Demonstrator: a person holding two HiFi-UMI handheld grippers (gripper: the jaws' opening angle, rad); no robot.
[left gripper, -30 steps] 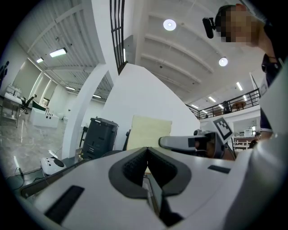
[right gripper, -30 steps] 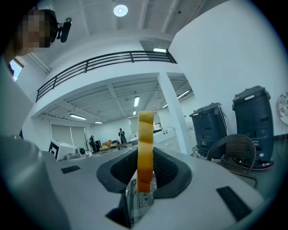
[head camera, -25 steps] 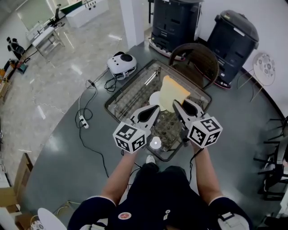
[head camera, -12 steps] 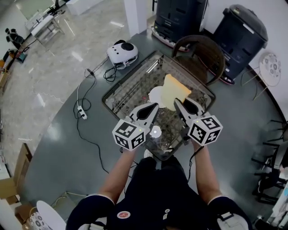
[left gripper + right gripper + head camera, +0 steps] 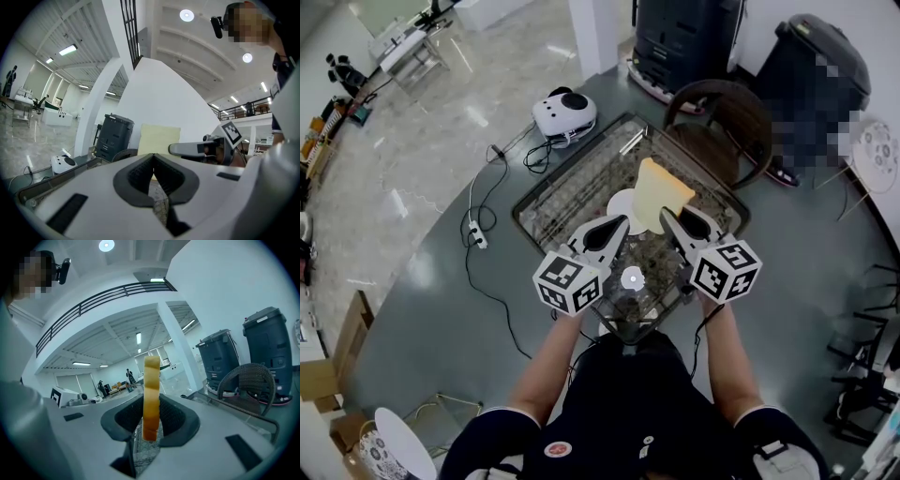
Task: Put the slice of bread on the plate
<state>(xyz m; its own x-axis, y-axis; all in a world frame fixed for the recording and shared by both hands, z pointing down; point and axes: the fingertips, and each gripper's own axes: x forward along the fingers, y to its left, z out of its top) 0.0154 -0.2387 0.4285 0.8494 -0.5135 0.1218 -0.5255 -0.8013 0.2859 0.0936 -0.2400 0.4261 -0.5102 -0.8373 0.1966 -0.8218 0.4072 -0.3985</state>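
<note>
Right gripper (image 5: 151, 420): the jaws stand partly closed and clamp the slice of bread (image 5: 151, 394) by its lower end. In the right gripper view the slice shows edge-on, upright, with a pad pressed to each face, and it rises toward 12 o'clock above the jaws.

In the head view the slice (image 5: 661, 192) projects from the right gripper's tips toward 11 o'clock, broad face to the camera. Its left edge overlaps the right edge of the plate (image 5: 622, 204). The plate is white and lies between 9 and 10 o'clock of those tips. Whether the slice touches the plate cannot be told.

Left gripper (image 5: 153, 161): the jaw tips are pressed together with nothing between them. In the head view it lies at 9 o'clock of the right gripper, just beside it, with its tips pointing at the plate's near edge.

The plate rests on a glass-topped table (image 5: 553, 202) with a dark rim. A small white round object (image 5: 631, 277) sits at 6 o'clock of the plate, between the two marker cubes. A woven chair (image 5: 722, 117) stands at 1 o'clock of the slice. On the floor a white device (image 5: 562, 114) lies at 10 o'clock, and a power strip (image 5: 478, 242) at 9 o'clock of the left gripper.
</note>
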